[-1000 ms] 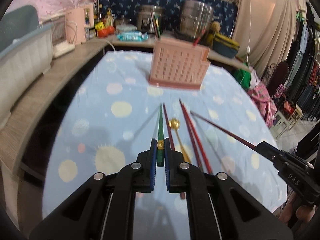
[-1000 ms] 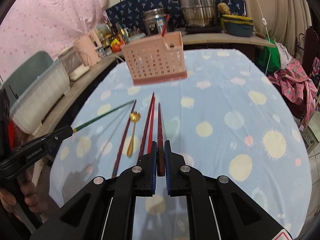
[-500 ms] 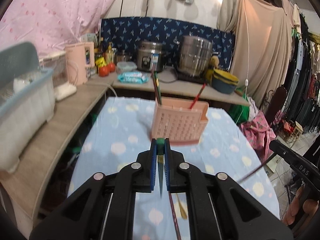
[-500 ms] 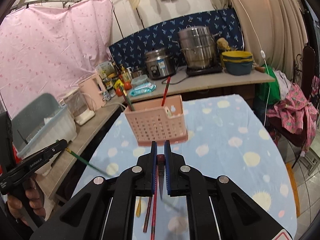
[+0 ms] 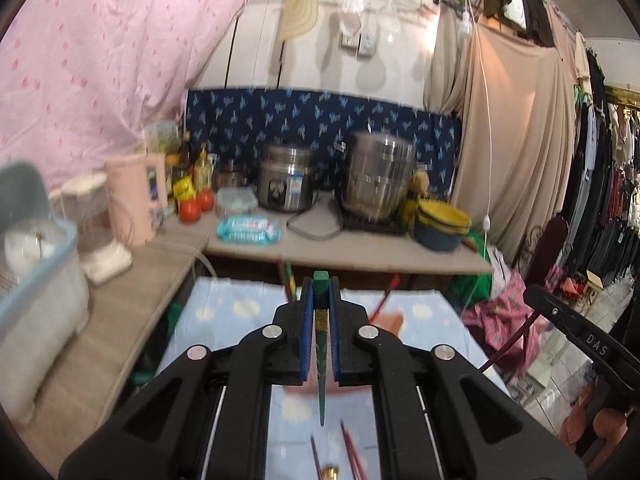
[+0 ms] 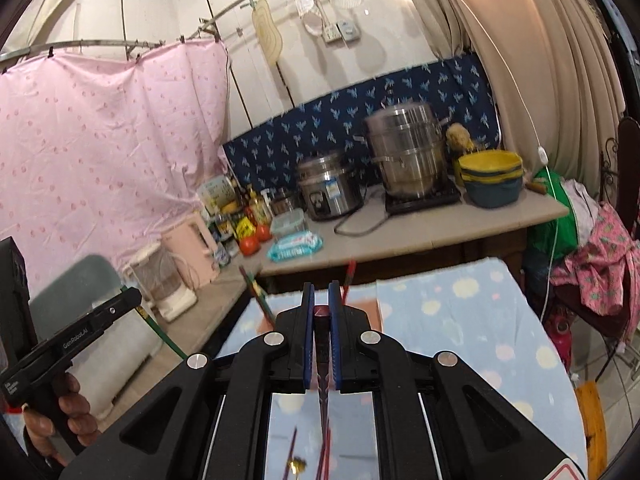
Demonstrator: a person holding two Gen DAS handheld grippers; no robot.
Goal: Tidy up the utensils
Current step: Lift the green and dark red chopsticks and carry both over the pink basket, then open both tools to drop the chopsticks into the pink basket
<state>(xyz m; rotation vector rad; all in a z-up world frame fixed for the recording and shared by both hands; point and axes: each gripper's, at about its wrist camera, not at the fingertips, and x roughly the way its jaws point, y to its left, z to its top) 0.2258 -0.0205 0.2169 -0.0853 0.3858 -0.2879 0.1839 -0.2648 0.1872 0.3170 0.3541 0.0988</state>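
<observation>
Between blue pads, left hand-held gripper point(image 5: 321, 312) pinches tapered green chopstick point(image 5: 321, 364); right hand-held gripper point(image 6: 320, 320) pinches dark-red chopstick point(image 6: 322, 384).

pots point(image 5: 380, 176): shiny metal | tablecloth point(image 6: 460, 312): matt cloth (spotted) | gripper fingers point(image 5: 307, 340): matt black plastic

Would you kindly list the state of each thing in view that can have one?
Left gripper: shut on green chopstick.
Green chopstick: lifted, tip hanging down.
Right gripper: shut on dark red chopstick.
Dark red chopstick: lifted, tip down.
Gold spoon: lying on spotted blue tablecloth.
</observation>
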